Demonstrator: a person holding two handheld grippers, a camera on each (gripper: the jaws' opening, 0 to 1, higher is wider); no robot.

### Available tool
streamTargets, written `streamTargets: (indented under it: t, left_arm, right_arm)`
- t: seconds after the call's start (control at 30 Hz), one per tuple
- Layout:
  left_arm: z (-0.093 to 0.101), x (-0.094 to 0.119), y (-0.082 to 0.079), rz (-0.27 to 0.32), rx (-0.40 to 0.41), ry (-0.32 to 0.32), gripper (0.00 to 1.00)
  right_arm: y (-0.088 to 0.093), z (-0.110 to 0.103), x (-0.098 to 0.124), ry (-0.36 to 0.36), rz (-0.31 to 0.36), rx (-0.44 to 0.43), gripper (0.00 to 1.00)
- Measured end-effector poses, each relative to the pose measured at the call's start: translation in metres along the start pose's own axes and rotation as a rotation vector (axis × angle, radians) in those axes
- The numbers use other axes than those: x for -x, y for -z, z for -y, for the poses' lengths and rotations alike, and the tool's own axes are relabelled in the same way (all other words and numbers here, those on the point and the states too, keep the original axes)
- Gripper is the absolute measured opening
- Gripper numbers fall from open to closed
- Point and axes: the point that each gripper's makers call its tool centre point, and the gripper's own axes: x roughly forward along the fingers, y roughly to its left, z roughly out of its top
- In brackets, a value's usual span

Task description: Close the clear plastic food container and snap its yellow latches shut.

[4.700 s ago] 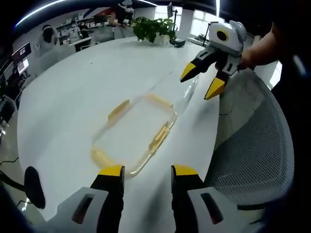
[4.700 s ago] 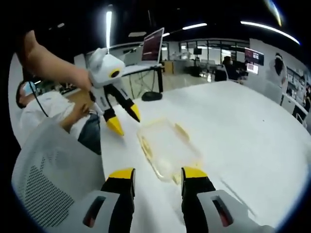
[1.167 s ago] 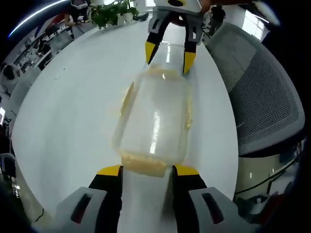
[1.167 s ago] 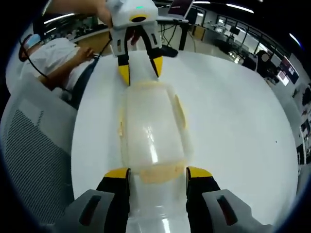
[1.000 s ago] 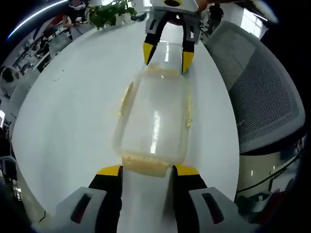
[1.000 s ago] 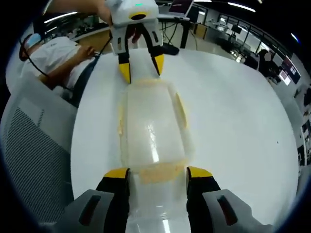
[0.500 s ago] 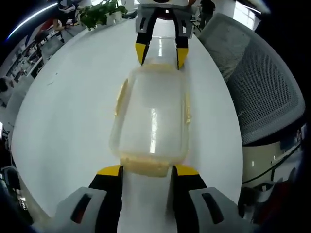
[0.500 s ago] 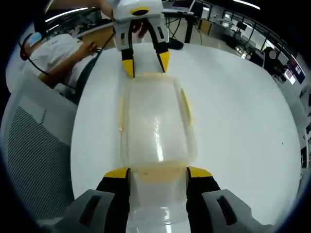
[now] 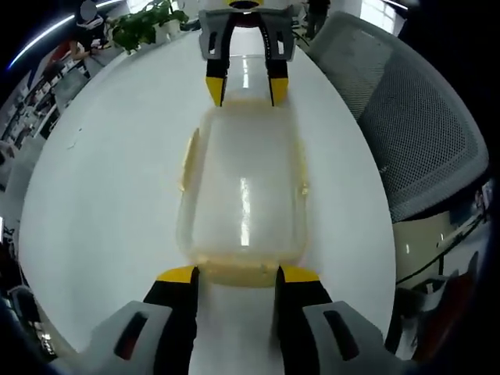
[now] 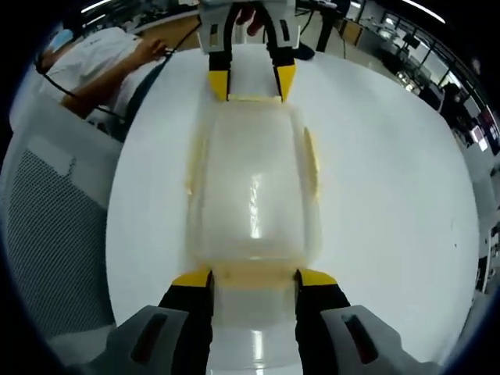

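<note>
Latching is judged the step in hand: the clear container (image 9: 242, 191) lies at frame centre on the white table (image 9: 101, 180), lid down. Its short ends are straddled by the spread jaws of the left gripper (image 9: 233, 275) and right gripper (image 10: 251, 279). Next, each end latch (image 9: 234, 273) must be pressed shut.

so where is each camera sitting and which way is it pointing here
Left gripper view: rides on the left hand-held gripper at one short end of the clear container, looking along it; the right hand-held gripper faces back from the far end.
Right gripper view: rides on the right hand-held gripper at the opposite end, looking back toward the left one.
Shared: the container, white table, mesh chair.
</note>
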Motion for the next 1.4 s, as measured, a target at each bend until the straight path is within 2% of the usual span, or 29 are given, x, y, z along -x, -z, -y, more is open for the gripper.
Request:
streamTargets:
  t: [0.2, 0.4, 0.6, 0.87, 1.27, 1.4]
  left_arm:
    - [0.003, -0.0013, 0.0006, -0.016, 0.013, 0.023, 0.38]
    - [0.0037, -0.0022, 0.001, -0.025, 0.019, 0.045, 0.39]
    - [0.0039, -0.0034, 0.0002, -0.013, -0.005, 0.078, 0.39]
    - [0.0037, -0.004, 0.0003, -0.028, -0.019, 0.086, 0.4]
    - [0.0046, -0.0043, -0.0004, -0.043, 0.0, 0.077, 0.39]
    - [0.0046, -0.0044, -0.0006, -0.047, -0.001, 0.08, 0.38]
  right_arm:
    - [-0.0004, -0.0018, -0.0002, -0.015, -0.013, -0.02, 0.4]
    - [0.0003, -0.0031, -0.0036, -0.022, -0.106, -0.009, 0.4]
    - [0.0023, -0.0027, -0.0033, -0.033, -0.146, 0.014, 0.4]
    - [0.0025, -0.0027, -0.0044, -0.043, -0.109, 0.015, 0.41]
    - [0.0045, -0.003, -0.0038, -0.046, -0.105, 0.011, 0.4]
    - [0.004, -0.003, -0.0026, -0.039, -0.062, -0.019, 0.39]
